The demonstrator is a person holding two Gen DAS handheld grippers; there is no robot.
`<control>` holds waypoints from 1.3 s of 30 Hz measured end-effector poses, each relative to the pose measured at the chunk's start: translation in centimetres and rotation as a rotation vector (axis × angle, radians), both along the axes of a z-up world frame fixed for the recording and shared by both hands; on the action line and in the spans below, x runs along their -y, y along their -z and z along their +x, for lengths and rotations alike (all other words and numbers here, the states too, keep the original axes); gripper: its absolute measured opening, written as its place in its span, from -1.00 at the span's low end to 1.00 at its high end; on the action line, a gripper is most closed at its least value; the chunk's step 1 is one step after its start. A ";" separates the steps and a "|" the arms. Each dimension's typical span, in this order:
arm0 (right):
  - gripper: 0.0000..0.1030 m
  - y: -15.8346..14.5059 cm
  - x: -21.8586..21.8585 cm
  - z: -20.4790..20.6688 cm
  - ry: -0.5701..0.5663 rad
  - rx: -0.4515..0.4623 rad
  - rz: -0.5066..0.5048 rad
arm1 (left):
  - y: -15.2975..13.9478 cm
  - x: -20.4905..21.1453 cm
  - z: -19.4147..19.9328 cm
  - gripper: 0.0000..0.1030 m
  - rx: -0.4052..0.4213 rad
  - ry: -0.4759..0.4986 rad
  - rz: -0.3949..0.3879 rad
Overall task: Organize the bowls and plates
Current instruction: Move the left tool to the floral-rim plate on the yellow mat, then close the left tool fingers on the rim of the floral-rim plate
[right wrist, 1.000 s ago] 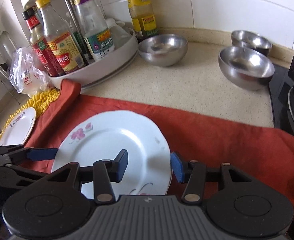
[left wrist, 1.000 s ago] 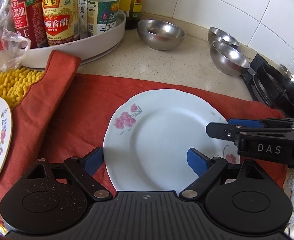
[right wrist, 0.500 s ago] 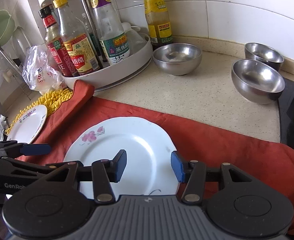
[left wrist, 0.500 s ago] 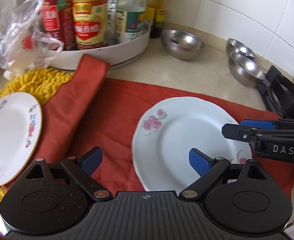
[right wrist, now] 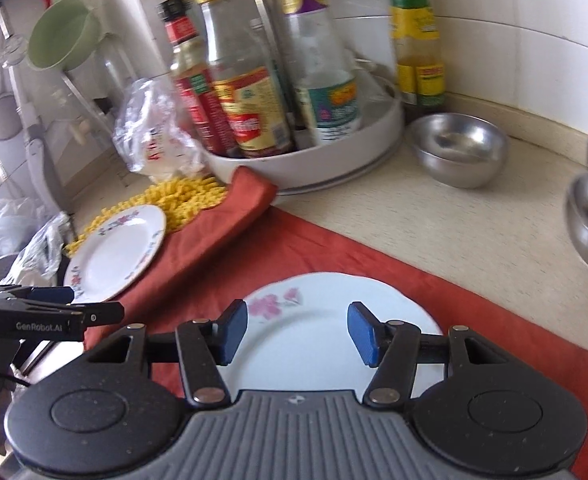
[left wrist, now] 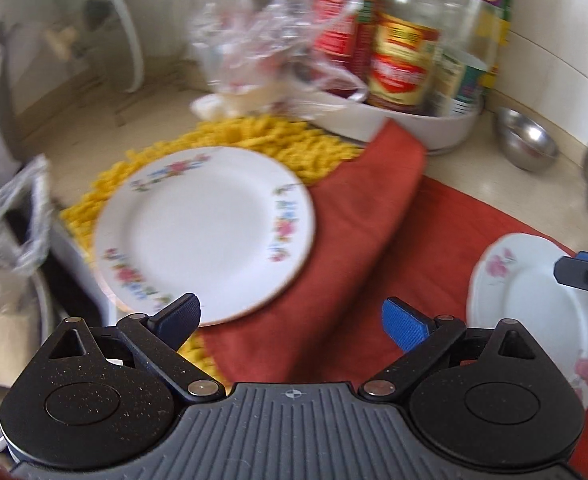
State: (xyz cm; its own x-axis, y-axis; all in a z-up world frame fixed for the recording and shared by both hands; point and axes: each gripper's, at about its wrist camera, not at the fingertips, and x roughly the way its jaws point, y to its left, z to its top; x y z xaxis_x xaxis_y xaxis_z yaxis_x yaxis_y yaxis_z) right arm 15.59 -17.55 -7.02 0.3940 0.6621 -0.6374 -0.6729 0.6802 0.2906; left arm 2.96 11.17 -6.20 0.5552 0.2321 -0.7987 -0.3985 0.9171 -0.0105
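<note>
Round white plate with floral-garland rim (left wrist: pixel 206 232): lies flat, half on the yellow shaggy mat (left wrist: pixel 254 136), half on the folded edge of the rust-red cloth (left wrist: pixel 357 216); probably the next pickup. Left claw (left wrist: pixel 290 316): just over the cloth at that plate's near rim; jaws have just been opening, spread, nothing between. Pale plate with pink blossoms (right wrist: pixel 317 340): on the cloth's flat part, well right of the fold. Right claw (right wrist: pixel 297 332): above it, jaws have just been opening, part-spread, empty. Three steel bowls (right wrist: pixel 459 148): on the speckled bench beyond the cloth, unstacked.
</note>
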 end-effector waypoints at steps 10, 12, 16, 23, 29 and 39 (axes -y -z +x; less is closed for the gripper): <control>0.04 -0.9 -8.9 0.2 -0.180 -0.021 0.002 | 0.5 -5.2 -1.7 0.97 -0.034 -0.127 -0.020; 0.04 -1.2 -11.0 0.3 -0.205 -0.020 -0.016 | 0.4 -6.2 -1.5 0.97 -0.040 -0.145 -0.021; 0.04 -1.3 -15.1 0.4 -0.263 -0.015 -0.044 | 0.2 -8.0 -1.2 0.98 -0.022 -0.172 -0.033; 0.04 -0.1 -20.6 1.8 -0.308 -0.045 -0.076 | 1.1 -9.0 0.1 0.99 -0.036 -0.148 -0.069; 0.04 1.3 -22.9 2.0 -0.322 -0.071 -0.109 | 2.3 -9.1 0.9 0.99 -0.064 -0.123 -0.094; 0.08 2.0 -24.4 1.8 -0.335 -0.080 -0.104 | 2.7 -10.0 1.4 0.99 -0.057 -0.101 -0.100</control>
